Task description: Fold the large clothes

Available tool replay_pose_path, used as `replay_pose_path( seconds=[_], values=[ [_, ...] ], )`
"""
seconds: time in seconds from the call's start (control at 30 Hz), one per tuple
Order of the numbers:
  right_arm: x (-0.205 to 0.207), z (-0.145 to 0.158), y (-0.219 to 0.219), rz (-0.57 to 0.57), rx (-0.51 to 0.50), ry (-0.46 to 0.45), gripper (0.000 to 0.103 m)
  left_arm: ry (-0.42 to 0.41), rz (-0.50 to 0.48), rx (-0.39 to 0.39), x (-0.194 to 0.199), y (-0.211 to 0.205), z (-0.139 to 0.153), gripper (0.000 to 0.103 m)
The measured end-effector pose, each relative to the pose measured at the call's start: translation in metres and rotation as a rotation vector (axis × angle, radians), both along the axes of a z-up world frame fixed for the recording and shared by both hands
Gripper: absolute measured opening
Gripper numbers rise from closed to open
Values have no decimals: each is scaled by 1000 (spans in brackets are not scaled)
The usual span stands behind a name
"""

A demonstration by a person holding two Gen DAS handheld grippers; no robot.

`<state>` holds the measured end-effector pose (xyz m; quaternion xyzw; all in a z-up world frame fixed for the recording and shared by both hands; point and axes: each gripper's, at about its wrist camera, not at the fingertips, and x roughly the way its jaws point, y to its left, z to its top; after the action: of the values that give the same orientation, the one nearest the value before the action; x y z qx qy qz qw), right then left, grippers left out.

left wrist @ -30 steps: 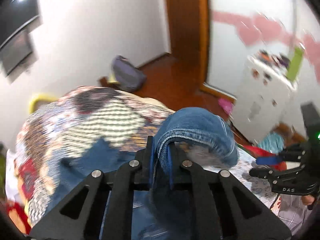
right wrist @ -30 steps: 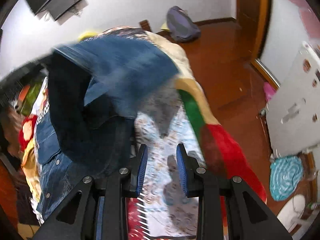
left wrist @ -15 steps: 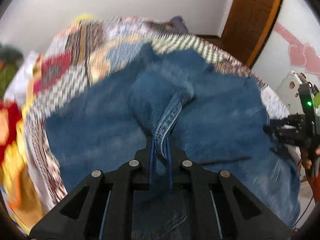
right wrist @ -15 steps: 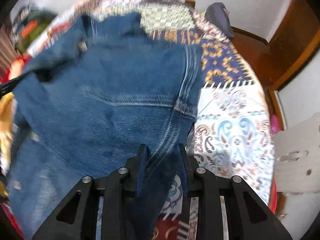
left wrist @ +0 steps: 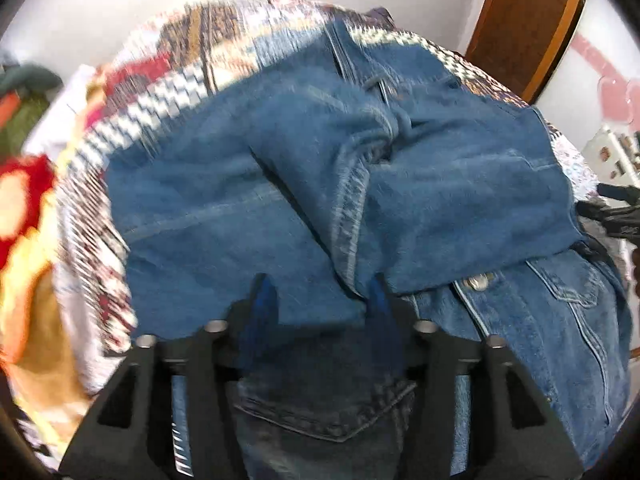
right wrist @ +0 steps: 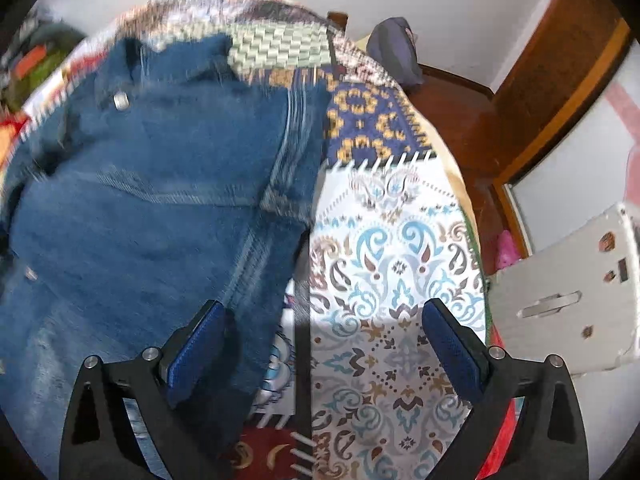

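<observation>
A blue denim jacket (left wrist: 360, 184) lies folded over on the patchwork bedspread (left wrist: 172, 88). In the left wrist view my left gripper (left wrist: 320, 300) is open, its blue pads on either side of a loose denim edge that lies between them. In the right wrist view the jacket (right wrist: 152, 208) fills the left side. My right gripper (right wrist: 320, 336) is wide open over the jacket's right edge and the paisley bedspread (right wrist: 400, 264). The right gripper also shows at the right edge of the left wrist view (left wrist: 616, 212).
A white cabinet (right wrist: 568, 296) stands right of the bed. A brown door (right wrist: 560, 60) and red-brown floor (right wrist: 452, 108) lie beyond. A dark bag (right wrist: 396, 52) sits on the floor near the wall. Coloured clothes (left wrist: 24, 208) pile at the bed's left.
Both grippers carried the denim over and down onto the bed, then opened. The left let go of the fold it pinched; the right let go of the jacket's edge.
</observation>
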<state>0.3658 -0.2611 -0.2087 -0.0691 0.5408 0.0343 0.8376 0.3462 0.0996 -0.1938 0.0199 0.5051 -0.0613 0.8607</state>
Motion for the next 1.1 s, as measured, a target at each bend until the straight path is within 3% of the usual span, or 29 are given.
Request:
replay_pose_path(
  seconds=[0.1,0.2,0.33,0.47,0.53,0.57,0.73,0.93,1.1],
  values=[
    [-2,17,-2,-15,108,-16,98,-57,6,16,9,-2,18,63],
    [-2,29,-2,-24,180,-25,98,-82,5,39,29,-11,28,64],
    [1,32,-1,-28,208,-25,98,-40,-16,50,75,-35,16,66],
    [-1,24,-5,-50,180,-6,98,-53,-31,179,93,-58,-7,66],
    [-5,23,-8,-57,165,0,98,-82,-39,246,96,-66,-14,61],
    [-7,21,-10,-57,167,4,98,-87,-44,252,96,-67,-14,54],
    [-6,22,-17,-67,159,0,98,-117,-28,177,90,-52,6,31],
    [0,23,-15,-75,197,2,98,-212,77,-2,59,6,59,29],
    [5,19,-3,-59,202,8,98,-181,168,-101,26,65,61,29]
  ],
)
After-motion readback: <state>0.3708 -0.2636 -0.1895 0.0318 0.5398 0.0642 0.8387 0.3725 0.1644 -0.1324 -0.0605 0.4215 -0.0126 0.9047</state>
